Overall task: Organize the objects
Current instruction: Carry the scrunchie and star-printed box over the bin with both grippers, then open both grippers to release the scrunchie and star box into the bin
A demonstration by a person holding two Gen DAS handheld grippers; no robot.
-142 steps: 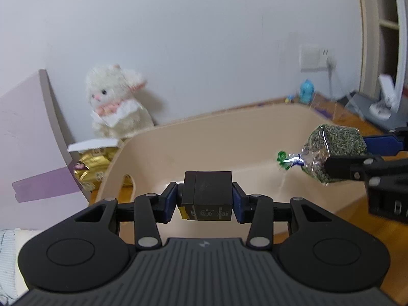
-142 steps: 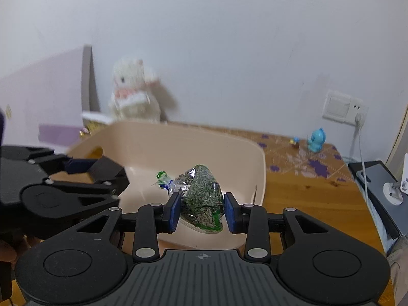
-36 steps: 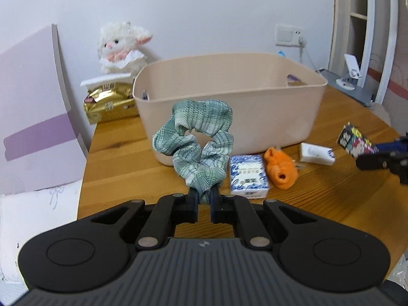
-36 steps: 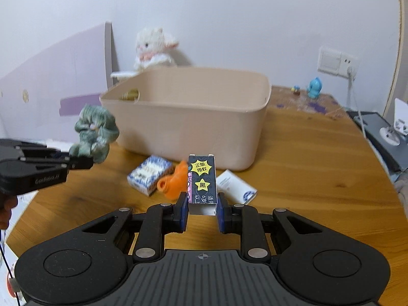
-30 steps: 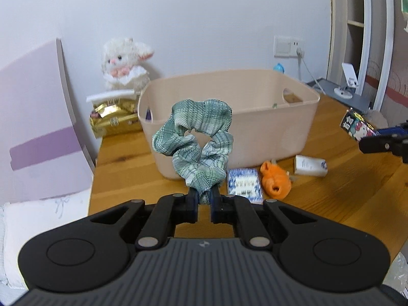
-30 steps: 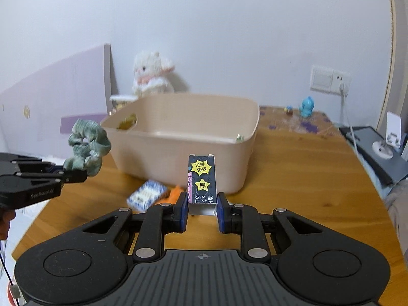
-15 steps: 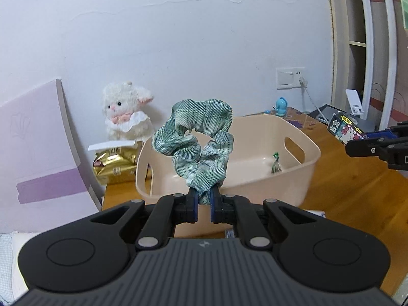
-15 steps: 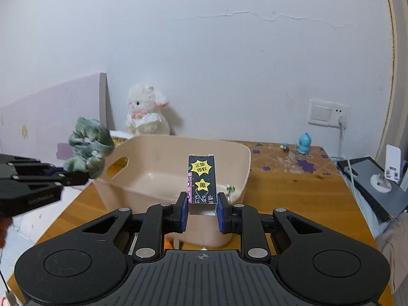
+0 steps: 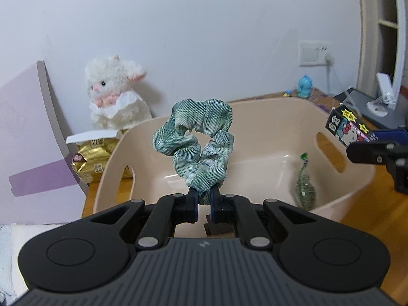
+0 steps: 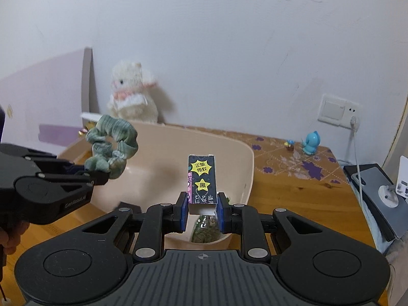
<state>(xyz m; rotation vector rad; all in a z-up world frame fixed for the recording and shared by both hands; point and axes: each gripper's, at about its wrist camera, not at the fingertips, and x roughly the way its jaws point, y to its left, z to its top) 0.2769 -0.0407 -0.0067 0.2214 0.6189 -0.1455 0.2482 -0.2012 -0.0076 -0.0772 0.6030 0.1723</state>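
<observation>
While clamped on a green plaid scrunchie (image 9: 197,150), left tongs (image 9: 203,205) high over the near left part of the beige bin (image 9: 267,117), fabric loop standing upright above the closed tips. Right tongs (image 10: 202,210) pinched shut on a small dark printed box (image 10: 202,182), upright, over the bin's near right corner. Down inside the bin: a green-flecked packet (image 9: 304,187) against the right wall, a dark box (image 9: 219,228) half hidden behind the left tongs; white plush lamb (image 9: 114,97) and gold packet (image 9: 95,158) on the tabletop (image 10: 306,193) behind the bin.
</observation>
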